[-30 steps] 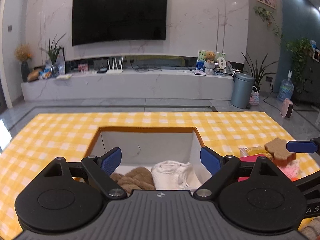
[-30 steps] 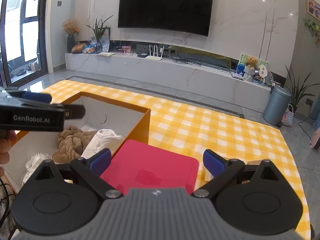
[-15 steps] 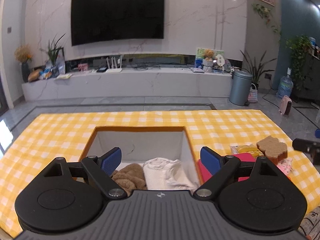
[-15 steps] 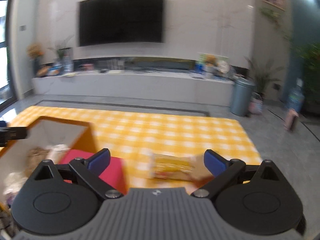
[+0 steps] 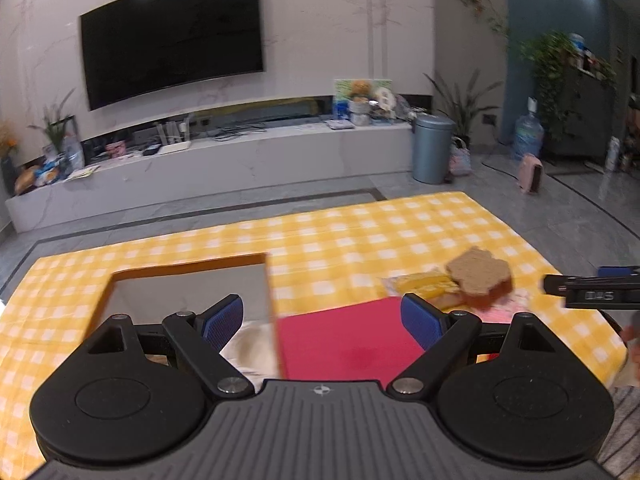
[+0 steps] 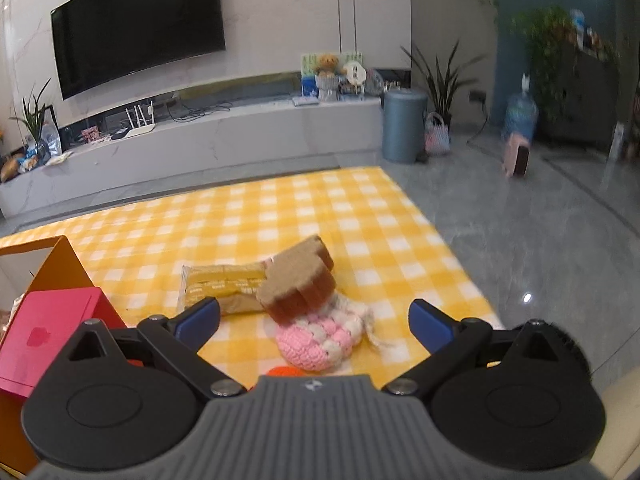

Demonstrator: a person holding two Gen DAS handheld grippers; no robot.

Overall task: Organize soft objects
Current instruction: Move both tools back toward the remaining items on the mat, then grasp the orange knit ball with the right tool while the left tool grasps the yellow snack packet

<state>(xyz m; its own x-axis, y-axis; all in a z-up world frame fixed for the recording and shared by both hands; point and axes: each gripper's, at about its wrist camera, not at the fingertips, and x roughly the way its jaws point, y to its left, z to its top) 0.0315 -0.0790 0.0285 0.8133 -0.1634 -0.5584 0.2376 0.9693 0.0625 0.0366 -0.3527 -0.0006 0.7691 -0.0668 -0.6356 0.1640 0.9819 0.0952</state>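
Checked tablecloth (image 6: 280, 216) bearing box (image 5: 188, 276), probably snacks (image 6: 224, 284)

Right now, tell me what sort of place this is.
Most likely a home living room: a big wall-mounted TV hangs over a long marble media console, with potted plants nearby and a yellow checked tablecloth in front.

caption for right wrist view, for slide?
Open right gripper above a brown sponge, pink-white crochet piece and yellow packet on yellow checked cloth.
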